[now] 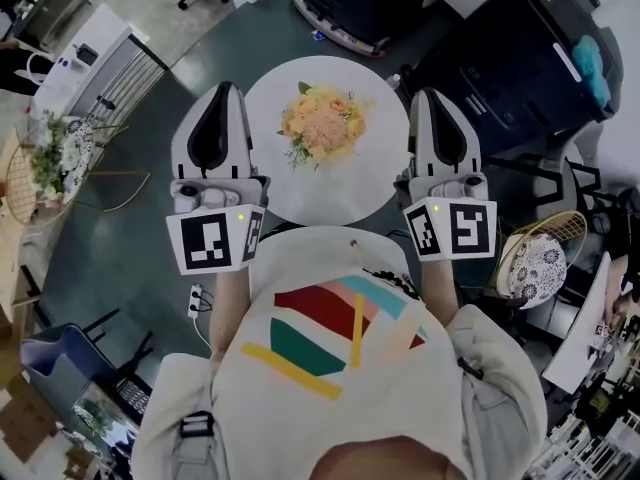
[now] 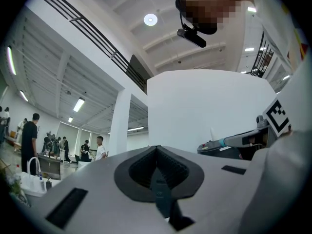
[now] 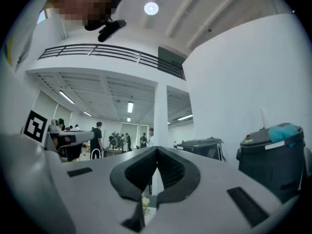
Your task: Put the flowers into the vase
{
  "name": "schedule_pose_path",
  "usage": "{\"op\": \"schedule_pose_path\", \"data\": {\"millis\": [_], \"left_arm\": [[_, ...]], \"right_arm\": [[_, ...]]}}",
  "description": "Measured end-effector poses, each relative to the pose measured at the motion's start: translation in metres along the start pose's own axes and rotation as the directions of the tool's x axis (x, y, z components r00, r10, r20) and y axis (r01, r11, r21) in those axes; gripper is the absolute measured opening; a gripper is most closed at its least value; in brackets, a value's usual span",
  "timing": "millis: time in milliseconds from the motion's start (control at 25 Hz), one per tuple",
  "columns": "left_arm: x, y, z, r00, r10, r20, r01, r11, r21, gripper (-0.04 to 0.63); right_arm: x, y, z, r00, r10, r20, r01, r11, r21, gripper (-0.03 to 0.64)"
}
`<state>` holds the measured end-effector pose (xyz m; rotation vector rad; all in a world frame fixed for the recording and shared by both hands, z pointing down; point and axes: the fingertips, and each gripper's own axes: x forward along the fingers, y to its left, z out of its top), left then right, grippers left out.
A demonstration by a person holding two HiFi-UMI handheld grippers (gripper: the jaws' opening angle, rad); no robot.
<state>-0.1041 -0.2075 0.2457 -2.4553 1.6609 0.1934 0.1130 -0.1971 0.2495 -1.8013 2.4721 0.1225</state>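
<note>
The left claw (image 1: 222, 93) has its two jaws pressed together, with nothing between them. The right claw (image 1: 432, 98) is the same: jaws tight together, holding nothing. Both claws point forward, away from the person. Seen from above, one claw is at each side of the round white table (image 1: 385, 183). At the back of the left claw, near the hand, sits a marker cube (image 1: 215, 240) with black and white squares. The right claw has one too.

The flowers (image 1: 322, 123) are on the table. From above they show between the two claws, and neither claw touches them. They are a bunch of soft orange and yellow blooms with green leaves poking out. I cannot tell what they stand in. In the right gripper view, a tiny bit of yellow flower shows low down under the jaws.

Past the table on the right stands a big dark bin (image 1: 520, 68) with something blue-green on its lid. Near the right claw is a wire chair (image 1: 540, 258) with a spotted cushion.
</note>
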Motion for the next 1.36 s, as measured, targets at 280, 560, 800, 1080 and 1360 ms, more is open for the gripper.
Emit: {"op": "schedule_pose_path", "data": {"millis": [280, 560, 800, 1080, 1360], "left_arm": [[0.002, -0.008, 0.011, 1.0, -0.019, 0.02, 0.018, 1.0, 0.016, 0.008], [0.001, -0.013, 0.014, 0.999, -0.032, 0.027, 0.032, 0.999, 0.02, 0.008], [0.001, -0.013, 0.014, 0.999, -0.033, 0.029, 0.032, 0.999, 0.018, 0.008], [0.003, -0.013, 0.014, 0.999, -0.033, 0.035, 0.033, 0.999, 0.015, 0.008], [0.008, -0.005, 0.015, 0.999, -0.025, 0.043, 0.025, 1.0, 0.02, 0.008]], "right_arm": [[0.002, 0.055, 0.022, 0.99, 0.129, 0.062, -0.126, 0.991, -0.043, 0.012], [0.0, 0.067, 0.023, 0.986, 0.159, 0.056, -0.155, 0.985, -0.069, 0.012], [-0.002, 0.061, 0.024, 0.987, 0.149, 0.053, -0.146, 0.987, -0.061, 0.012], [0.0, 0.051, 0.03, 0.988, 0.135, 0.069, -0.131, 0.989, -0.062, 0.012], [0.004, 0.04, 0.027, 0.992, 0.112, 0.066, -0.107, 0.992, -0.063, 0.012]]}}
